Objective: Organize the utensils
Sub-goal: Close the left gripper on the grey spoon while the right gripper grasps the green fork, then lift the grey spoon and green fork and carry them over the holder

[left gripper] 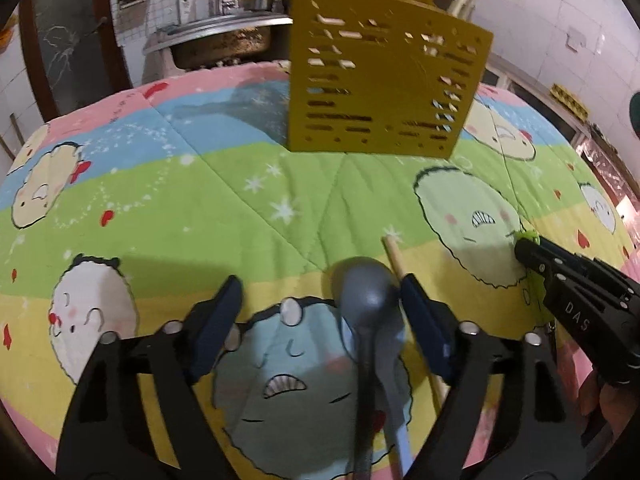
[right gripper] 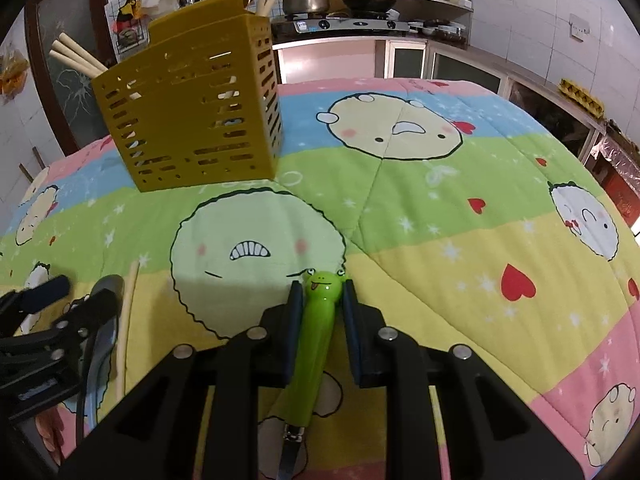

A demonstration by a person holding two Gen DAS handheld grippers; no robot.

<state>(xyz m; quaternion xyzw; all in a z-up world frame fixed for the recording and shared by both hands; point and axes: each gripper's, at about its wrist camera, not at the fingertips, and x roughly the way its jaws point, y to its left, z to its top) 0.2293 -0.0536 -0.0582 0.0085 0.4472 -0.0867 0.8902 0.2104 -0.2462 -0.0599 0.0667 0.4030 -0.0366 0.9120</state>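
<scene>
On the quilted worktop (right gripper: 420,240), the frog-handled utensil (right gripper: 320,320) is bracketed, seemingly clamped, by the right gripper (right gripper: 319,300); the grey spoon (left gripper: 366,292) is straddled by the released left gripper (left gripper: 320,304); squarer centring is advised before transfer to the caddy (right gripper: 196,120)

My left gripper (left gripper: 320,312) and right gripper (right gripper: 318,312) share one build: matte black angular frames with cut-out slots, round silver screw heads at the joints, dark navy finger pads (left gripper: 422,316). White lettering on the right one looks like "DAS", though it's blurry.
</scene>
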